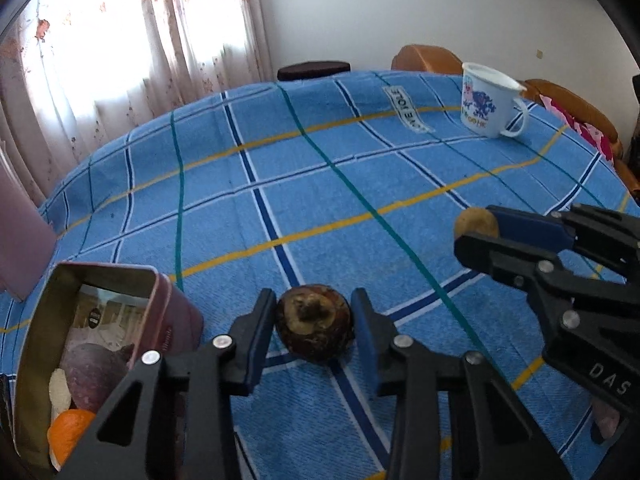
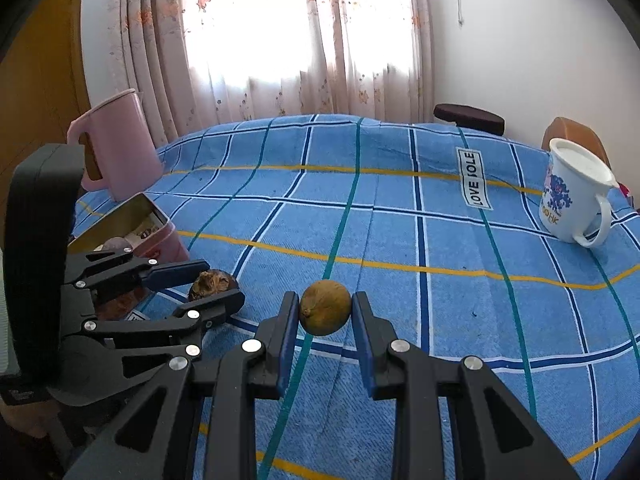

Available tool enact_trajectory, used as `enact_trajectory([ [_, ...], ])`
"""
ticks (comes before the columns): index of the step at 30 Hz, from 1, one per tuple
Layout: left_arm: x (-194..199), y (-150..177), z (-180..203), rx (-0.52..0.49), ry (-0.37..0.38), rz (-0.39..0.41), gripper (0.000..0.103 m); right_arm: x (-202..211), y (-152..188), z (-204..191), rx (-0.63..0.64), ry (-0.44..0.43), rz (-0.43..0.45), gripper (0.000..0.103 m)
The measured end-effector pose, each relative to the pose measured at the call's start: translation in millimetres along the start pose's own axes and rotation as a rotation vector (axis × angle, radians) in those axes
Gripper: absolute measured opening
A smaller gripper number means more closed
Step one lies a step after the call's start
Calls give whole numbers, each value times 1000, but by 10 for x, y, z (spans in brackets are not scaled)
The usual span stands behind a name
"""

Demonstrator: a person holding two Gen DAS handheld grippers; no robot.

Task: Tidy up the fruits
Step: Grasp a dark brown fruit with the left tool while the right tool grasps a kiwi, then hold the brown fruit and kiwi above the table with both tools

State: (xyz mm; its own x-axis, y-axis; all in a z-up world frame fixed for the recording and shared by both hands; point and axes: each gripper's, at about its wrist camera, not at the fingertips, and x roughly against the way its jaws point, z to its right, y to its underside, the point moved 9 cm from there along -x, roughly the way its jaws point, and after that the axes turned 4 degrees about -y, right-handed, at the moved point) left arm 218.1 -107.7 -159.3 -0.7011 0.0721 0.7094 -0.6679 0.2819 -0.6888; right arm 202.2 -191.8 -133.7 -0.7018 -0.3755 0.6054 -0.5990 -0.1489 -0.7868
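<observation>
A dark brown round fruit (image 1: pixel 314 332) rests on the blue checked cloth. My left gripper (image 1: pixel 314 308) has a blue pad pressed against each side of it. The right wrist view shows that gripper (image 2: pixel 221 284) from the side, with the brown fruit (image 2: pixel 208 280) between its fingers. My right gripper (image 2: pixel 325 310) is shut on a small yellow-brown fruit (image 2: pixel 325 304). In the left wrist view the right gripper (image 1: pixel 476 228) comes in from the right with that fruit (image 1: pixel 474 218) at its tips. An open pink tin (image 1: pixel 38 320) at the lower left holds a purple fruit, an orange one and a pale one.
A white mug (image 1: pixel 490 100) with a blue print stands at the far right of the table. A pink jug (image 2: pixel 116 144) stands behind the tin (image 2: pixel 132 212) at the left. Brown chair backs (image 1: pixel 428 58) line the far edge. Curtains hang behind.
</observation>
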Motion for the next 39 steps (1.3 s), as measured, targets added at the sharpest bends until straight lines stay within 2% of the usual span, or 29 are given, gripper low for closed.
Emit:
enact_trajectory([
  [16, 321, -120, -60, -8, -87, 163, 40, 155, -73, -75, 29, -10, 85, 28],
  [39, 611, -163, -125, 13, -141, 295, 40, 391, -138, -132, 68, -4, 208, 28],
])
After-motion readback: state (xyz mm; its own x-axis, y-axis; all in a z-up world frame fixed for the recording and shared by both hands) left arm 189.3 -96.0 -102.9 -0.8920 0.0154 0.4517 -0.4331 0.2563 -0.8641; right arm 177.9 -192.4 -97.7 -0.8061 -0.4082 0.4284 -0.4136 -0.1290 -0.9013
